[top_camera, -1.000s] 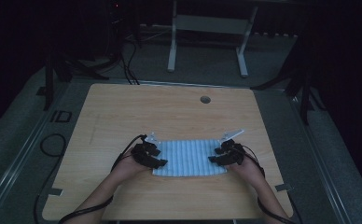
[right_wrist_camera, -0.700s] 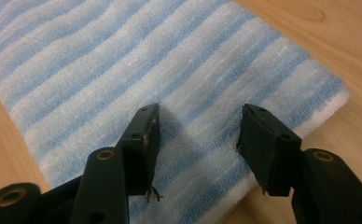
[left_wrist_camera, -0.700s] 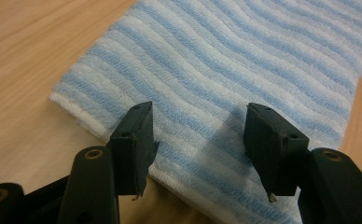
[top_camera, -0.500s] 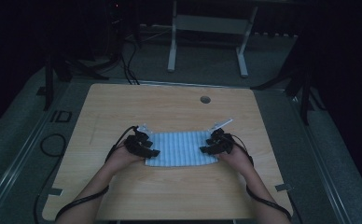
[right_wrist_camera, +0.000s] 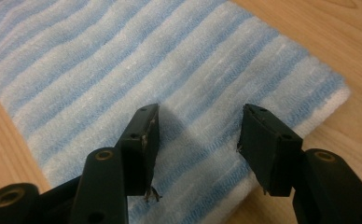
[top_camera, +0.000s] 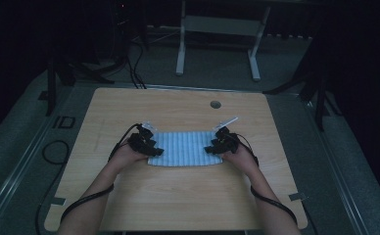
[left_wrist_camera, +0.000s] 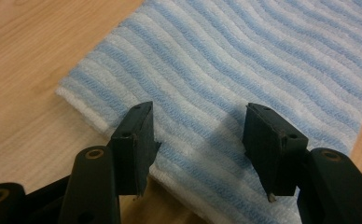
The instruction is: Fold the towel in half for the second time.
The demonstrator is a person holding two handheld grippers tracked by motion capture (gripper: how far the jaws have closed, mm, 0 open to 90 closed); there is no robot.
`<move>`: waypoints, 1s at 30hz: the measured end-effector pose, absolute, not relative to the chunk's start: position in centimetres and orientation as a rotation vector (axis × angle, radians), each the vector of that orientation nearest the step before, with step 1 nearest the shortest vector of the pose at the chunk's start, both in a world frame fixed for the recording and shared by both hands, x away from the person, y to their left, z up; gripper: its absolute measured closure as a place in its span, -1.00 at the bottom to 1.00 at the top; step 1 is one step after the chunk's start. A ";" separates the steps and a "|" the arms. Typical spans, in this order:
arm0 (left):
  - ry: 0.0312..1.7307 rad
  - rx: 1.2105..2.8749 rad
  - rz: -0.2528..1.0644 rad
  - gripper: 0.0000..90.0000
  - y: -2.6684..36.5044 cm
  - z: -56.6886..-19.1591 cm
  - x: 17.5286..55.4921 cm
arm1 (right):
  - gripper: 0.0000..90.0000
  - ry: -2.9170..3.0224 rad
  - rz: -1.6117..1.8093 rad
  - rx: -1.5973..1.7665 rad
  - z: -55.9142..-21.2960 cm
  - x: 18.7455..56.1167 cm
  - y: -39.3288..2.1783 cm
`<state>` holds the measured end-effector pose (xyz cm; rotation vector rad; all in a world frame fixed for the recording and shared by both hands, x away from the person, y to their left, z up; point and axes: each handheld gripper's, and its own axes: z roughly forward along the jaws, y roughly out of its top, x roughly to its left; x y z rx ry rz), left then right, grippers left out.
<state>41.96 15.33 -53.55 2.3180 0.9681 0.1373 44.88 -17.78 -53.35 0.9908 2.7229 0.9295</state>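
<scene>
A folded cloth [top_camera: 185,148] with blue and white stripes lies flat on the wooden table [top_camera: 178,196], near its middle. My left gripper [top_camera: 146,144] is at the cloth's left end and my right gripper [top_camera: 220,143] at its right end, a hand on each. In the left gripper view the cloth [left_wrist_camera: 244,56] lies under the left gripper [left_wrist_camera: 200,109], whose jaws stand apart over a corner with nothing pinched. The right gripper view shows the right gripper [right_wrist_camera: 202,109] likewise open over the cloth [right_wrist_camera: 100,60], close to its folded edge.
A round cable hole [top_camera: 215,104] sits in the table's far side. Beyond the table a white metal stand [top_camera: 217,24] rests on the dark floor. Cables [top_camera: 51,152] lie on the floor to the left. Bare wood stretches on all sides of the cloth.
Both hands have slid away from the person and a little to the left. The cloth has shifted the same way along with them. The jaws look as wide as before.
</scene>
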 end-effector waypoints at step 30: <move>0.999 2.166 0.160 -0.85 16.8 -53.3 37.9 | -0.71 2.565 1.133 0.959 -52.5 41.4 -19.5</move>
